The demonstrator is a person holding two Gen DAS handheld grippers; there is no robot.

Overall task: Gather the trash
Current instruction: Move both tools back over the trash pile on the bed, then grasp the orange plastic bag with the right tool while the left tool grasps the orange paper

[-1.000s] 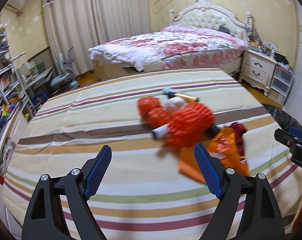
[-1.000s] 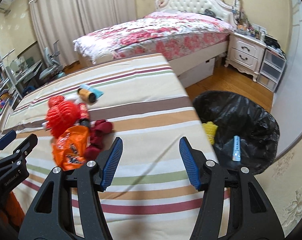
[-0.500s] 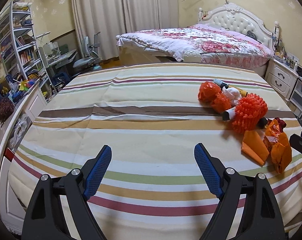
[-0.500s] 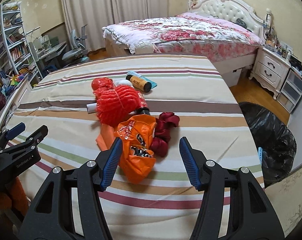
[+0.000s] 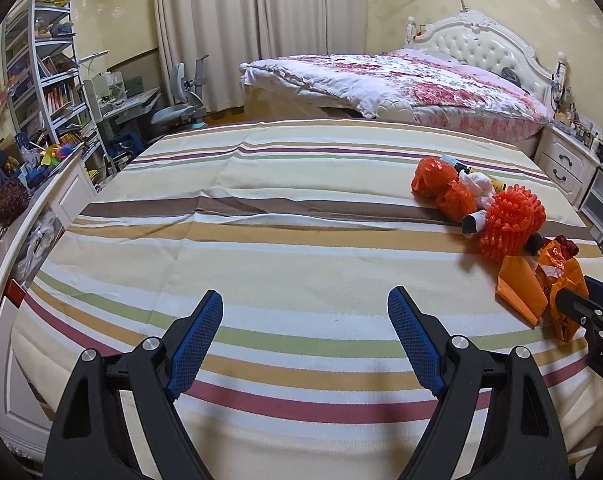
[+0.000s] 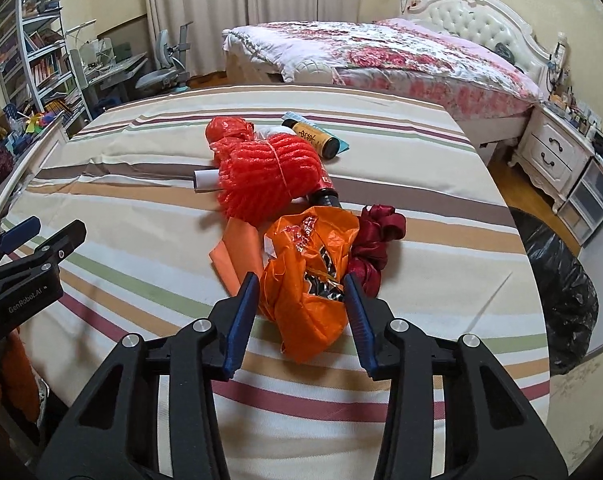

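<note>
A heap of trash lies on the striped bedspread (image 5: 261,248): a crumpled orange plastic bag (image 6: 305,264), a red foam net bundle (image 6: 269,172), a dark red ribbon (image 6: 375,240), a folded orange paper (image 6: 237,252) and a yellow-labelled bottle (image 6: 313,138). My right gripper (image 6: 299,282) straddles the orange bag with its jaws closing, and both pads touch the bag's sides. My left gripper (image 5: 305,300) hovers wide open over bare bedspread, left of the heap, with nothing between its fingers. In the left wrist view the orange bag (image 5: 561,280) lies at the far right.
A black trash bag (image 6: 557,280) stands on the floor off the bedspread's right edge. A floral bed (image 6: 381,56) lies beyond, with white nightstands (image 6: 553,152) on the right. Shelves and a desk (image 5: 61,92) fill the left side.
Both views have swung left and steadied. The right gripper has come over the orange bag and its jaws have narrowed around it. The left gripper's jaws stay as wide as before.
</note>
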